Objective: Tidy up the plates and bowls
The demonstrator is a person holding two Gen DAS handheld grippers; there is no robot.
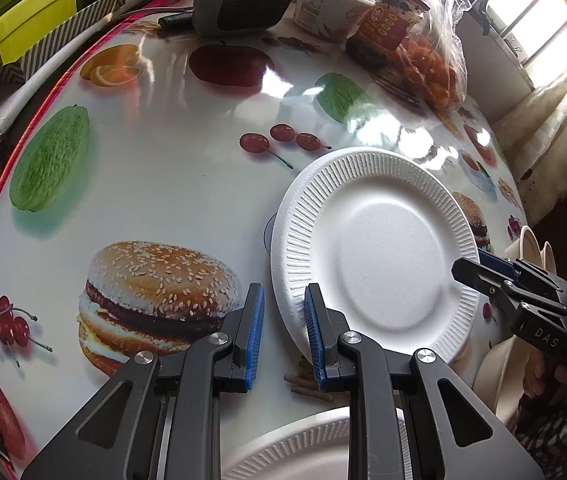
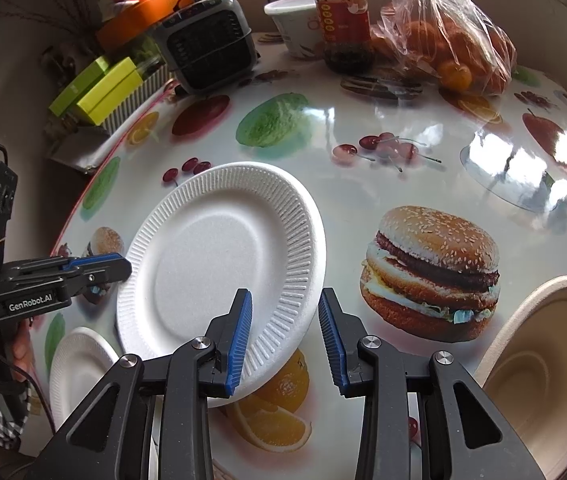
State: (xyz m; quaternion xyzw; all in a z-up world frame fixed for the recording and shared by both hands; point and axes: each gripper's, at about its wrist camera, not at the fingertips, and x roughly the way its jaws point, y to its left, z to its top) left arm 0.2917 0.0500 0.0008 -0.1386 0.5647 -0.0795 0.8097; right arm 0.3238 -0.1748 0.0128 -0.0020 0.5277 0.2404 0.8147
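Observation:
A white foam plate [image 1: 379, 252] is tilted above the fruit-print table, also in the right wrist view [image 2: 219, 264]. My left gripper [image 1: 283, 332] straddles its near rim, jaws slightly apart; whether it grips the rim I cannot tell. In the right wrist view it [image 2: 123, 270] meets the plate's left edge. My right gripper [image 2: 285, 340] is open around the plate's right rim; it also shows in the left wrist view [image 1: 471, 266]. A second white plate [image 1: 303, 452] lies on the table, also in the right wrist view [image 2: 79, 364]. A beige bowl [image 2: 543, 376] stands at right.
At the table's far side stand a small black heater [image 2: 207, 44], a white cup [image 2: 295, 24], a sauce jar [image 2: 341, 20] and a bag of oranges [image 2: 451, 48]. Green boxes [image 2: 99, 88] lie beyond the left table edge. Beige bowls [image 1: 531, 248] are at right.

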